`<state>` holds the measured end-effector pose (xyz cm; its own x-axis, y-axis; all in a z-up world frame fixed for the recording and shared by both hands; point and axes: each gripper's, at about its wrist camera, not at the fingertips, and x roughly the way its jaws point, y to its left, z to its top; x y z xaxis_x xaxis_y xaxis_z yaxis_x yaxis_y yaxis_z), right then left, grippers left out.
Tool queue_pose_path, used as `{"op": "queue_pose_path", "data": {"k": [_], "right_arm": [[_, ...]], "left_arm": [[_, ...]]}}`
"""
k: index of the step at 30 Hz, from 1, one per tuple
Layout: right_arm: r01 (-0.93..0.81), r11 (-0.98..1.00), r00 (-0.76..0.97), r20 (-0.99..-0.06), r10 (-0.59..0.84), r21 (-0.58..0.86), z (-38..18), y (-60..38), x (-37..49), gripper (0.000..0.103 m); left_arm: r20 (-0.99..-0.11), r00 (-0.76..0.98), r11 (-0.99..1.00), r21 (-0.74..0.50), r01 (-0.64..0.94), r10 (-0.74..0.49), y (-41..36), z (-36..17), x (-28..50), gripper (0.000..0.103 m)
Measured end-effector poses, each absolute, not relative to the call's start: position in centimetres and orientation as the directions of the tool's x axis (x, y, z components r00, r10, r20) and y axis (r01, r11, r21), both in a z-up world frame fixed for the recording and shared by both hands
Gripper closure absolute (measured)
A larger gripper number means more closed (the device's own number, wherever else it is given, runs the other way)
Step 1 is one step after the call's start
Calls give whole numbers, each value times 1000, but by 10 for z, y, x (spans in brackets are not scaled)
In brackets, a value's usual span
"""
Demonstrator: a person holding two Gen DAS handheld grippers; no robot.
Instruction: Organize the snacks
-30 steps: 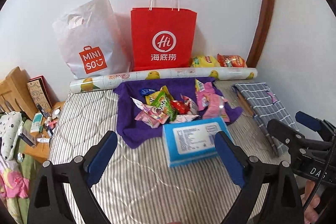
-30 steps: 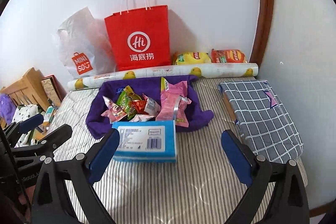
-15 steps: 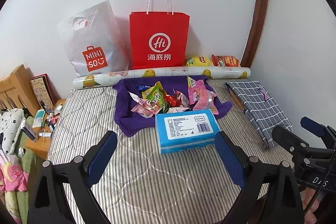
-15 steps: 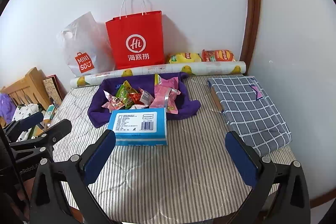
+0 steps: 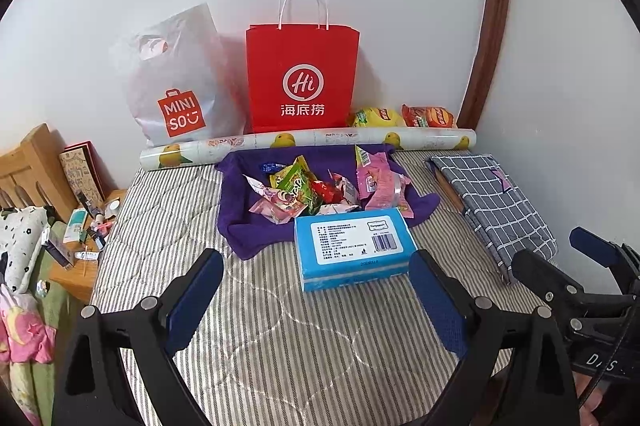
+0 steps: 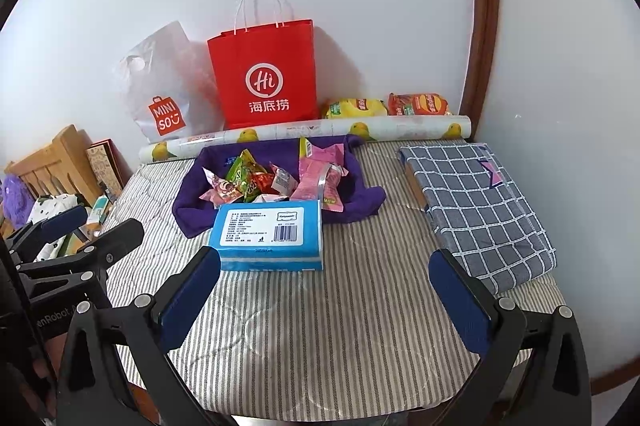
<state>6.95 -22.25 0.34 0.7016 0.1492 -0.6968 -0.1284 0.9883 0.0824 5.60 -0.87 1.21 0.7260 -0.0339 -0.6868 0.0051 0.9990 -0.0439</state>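
A pile of small snack packets (image 5: 316, 188) (image 6: 276, 178) lies on a purple cloth (image 5: 248, 226) (image 6: 192, 202) on the striped mattress (image 5: 280, 338) (image 6: 340, 306). A blue tissue pack (image 5: 352, 246) (image 6: 270, 232) lies in front of the cloth. Two chip bags, yellow (image 5: 374, 116) (image 6: 354, 107) and orange (image 5: 430, 116) (image 6: 418, 104), lie against the wall. My left gripper (image 5: 316, 290) is open and empty, well short of the tissue pack. My right gripper (image 6: 324, 286) is open and empty, also back from it. Each gripper shows at the edge of the other's view.
A red paper bag (image 5: 302, 78) (image 6: 264, 74) and a white MINISO bag (image 5: 176, 82) (image 6: 164, 86) stand at the wall behind a printed roll (image 5: 308, 142) (image 6: 304, 134). A folded checked cloth (image 5: 492, 202) (image 6: 476, 202) lies at the right. A cluttered wooden stand (image 5: 80, 238) is at the left.
Both grippers have drawn back and up from the mattress, so the snacks and tissue pack look smaller and farther. Both stay open. Nothing on the bed has moved.
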Motion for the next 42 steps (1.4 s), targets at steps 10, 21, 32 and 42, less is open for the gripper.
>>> {"op": "queue_pose_path", "data": {"k": [10, 21, 32, 42], "right_arm": [[-132, 988, 702, -696, 151, 81, 5, -220, 70, 1], [-139, 987, 701, -696, 156, 82, 5, -216, 70, 1], [-136, 986, 704, -692, 161, 92, 7, -216, 69, 1], [-136, 987, 706, -691, 156, 84, 9, -217, 67, 1]], "left_arm": [[-689, 724, 999, -45, -1, -31, -6, 13, 55, 9], [-694, 719, 998, -55, -10, -31, -1, 9, 54, 9], [-690, 723, 998, -54, -11, -29, -1, 11, 53, 9], [-687, 726, 998, -54, -8, -32, -1, 14, 51, 9]]}}
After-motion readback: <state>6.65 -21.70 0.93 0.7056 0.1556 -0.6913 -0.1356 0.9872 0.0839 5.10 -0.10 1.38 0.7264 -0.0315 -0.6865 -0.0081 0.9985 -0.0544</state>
